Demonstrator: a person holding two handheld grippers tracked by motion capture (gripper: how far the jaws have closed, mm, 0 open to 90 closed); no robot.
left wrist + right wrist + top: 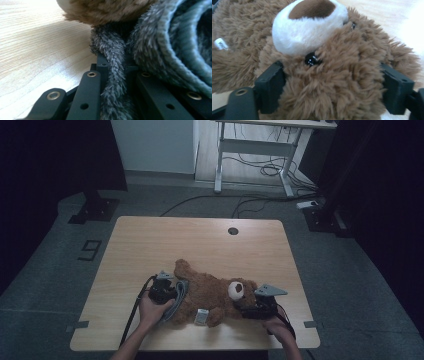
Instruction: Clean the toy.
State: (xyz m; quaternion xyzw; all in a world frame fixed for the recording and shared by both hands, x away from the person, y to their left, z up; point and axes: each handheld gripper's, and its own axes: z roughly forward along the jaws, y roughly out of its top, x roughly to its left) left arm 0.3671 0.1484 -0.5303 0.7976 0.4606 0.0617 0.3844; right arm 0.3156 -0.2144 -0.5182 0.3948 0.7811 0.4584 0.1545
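Observation:
A brown teddy bear [210,292] lies on its back on the wooden table [200,240], head toward the right. A grey furry garment [179,302] sits around its lower body. My left gripper [170,292] is at the bear's left end, shut on a fold of that grey garment [112,75], right below the brown fur [107,10]. My right gripper [248,309] is at the bear's head [332,82]. Its pads [270,87] press into the fur on both sides, under the white muzzle [307,25]. A white tag [201,316] shows on the bear's side.
A round cable hole [233,230] sits near the table's far edge. The bear lies close to the near edge, with bare tabletop behind it. Beyond the table stand a white desk frame [260,150], floor cables [270,170] and two dark stand bases [95,210].

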